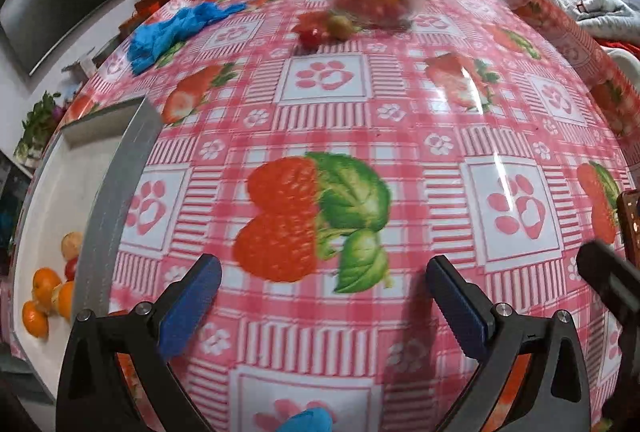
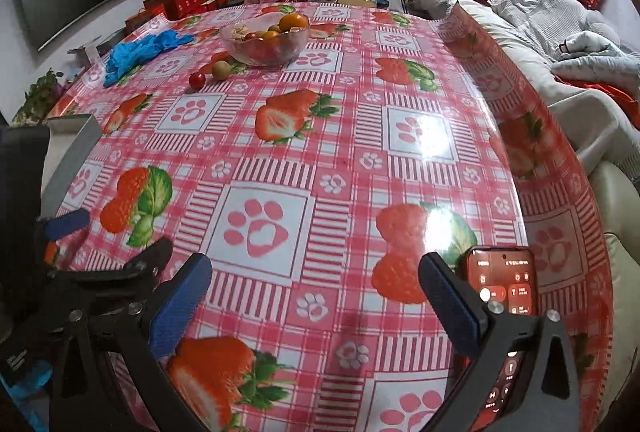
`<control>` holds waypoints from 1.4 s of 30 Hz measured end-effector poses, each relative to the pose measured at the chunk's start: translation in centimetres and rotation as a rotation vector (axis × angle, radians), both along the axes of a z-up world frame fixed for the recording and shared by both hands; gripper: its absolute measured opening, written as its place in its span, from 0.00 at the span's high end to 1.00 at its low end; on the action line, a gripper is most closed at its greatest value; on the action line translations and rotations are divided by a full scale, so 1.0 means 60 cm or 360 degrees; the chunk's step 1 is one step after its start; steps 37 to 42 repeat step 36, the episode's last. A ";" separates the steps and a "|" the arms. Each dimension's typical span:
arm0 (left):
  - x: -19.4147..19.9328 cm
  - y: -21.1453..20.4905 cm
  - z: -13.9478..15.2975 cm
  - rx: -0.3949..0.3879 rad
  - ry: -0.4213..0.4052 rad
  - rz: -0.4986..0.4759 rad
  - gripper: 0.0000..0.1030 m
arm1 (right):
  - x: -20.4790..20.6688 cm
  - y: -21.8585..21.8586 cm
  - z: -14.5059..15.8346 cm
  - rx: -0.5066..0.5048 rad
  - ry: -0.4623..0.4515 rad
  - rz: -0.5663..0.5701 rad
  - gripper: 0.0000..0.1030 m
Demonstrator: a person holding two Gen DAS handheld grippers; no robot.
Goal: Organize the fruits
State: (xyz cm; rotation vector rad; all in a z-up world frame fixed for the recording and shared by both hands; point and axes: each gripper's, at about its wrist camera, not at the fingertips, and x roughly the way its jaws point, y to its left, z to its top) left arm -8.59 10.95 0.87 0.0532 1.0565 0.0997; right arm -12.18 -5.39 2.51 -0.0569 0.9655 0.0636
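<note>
Two grippers hovering low over the near tabletop [image 2: 320, 159], both spread wide and holding nothing: left gripper [image 1: 320, 302], right gripper [image 2: 316, 302]. Sitting loose on the far side, just in front of the glass bowl [image 2: 265, 45]: a red cherry tomato [image 2: 197, 80] and a greenish round fruit [image 2: 221, 69], near each other, possibly touching. Lying inside the white tray [image 1: 48, 199] at the left edge: several small oranges [image 1: 44, 296], a red fruit and a pale one. Resting near the right gripper: a lit phone [image 2: 503, 282]. Heaped beyond the tray: a blue glove pile [image 1: 176, 27].

Judging the step in hand as reaching for the loose pair. Doing it well: travelling far across with the fingers kept apart, descending so the pads straddle one fruit only, closing gently to avoid bursting the tomato or nudging its neighbour into rolling. Being nearly round, neither fruit showing a clear long axis or pointing direction from here; any approach angle serving, stem ends too small to tell.
</note>
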 end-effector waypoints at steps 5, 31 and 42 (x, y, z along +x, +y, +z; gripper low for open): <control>0.006 0.001 0.000 -0.0027 0.0009 0.0006 0.00 | 0.002 0.001 -0.007 0.0014 0.0023 0.0013 0.00; -0.137 0.311 0.110 0.0095 0.0012 0.0508 0.00 | 0.064 0.344 0.069 0.0115 0.0185 0.0725 0.00; -0.166 0.372 0.101 0.0034 0.0029 0.0616 0.00 | 0.058 0.423 0.060 0.0085 0.0286 0.0851 0.00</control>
